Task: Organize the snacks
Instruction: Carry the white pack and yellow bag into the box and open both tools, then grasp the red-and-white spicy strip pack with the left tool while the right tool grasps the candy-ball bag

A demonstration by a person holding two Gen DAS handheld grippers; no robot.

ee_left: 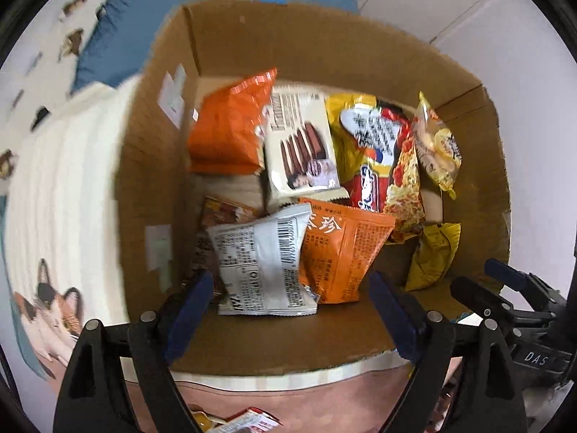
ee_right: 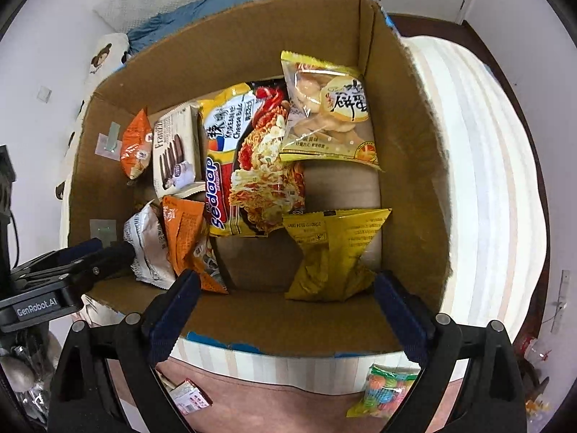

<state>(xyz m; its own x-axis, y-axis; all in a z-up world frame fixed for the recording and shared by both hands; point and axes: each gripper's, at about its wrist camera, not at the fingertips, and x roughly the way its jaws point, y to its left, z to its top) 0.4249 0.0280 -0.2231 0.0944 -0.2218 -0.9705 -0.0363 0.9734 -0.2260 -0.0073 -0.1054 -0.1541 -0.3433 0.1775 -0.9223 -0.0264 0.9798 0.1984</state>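
Left wrist: left gripper [ee_left: 290,301] apart, empty, above cardboard box [ee_left: 151,166] of snack packets. Right gripper [ee_right: 286,301] apart, empty, near yellow packet [ee_right: 335,252].

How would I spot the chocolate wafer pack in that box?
Look inside the cardboard box, at its far left end. The wafer pack stands between an orange bag and the noodle packet. It alone is cream-coloured, picturing dark brown wafer sticks.

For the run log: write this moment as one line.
left claw open | right claw open | both empty over brown cardboard box of snack packets
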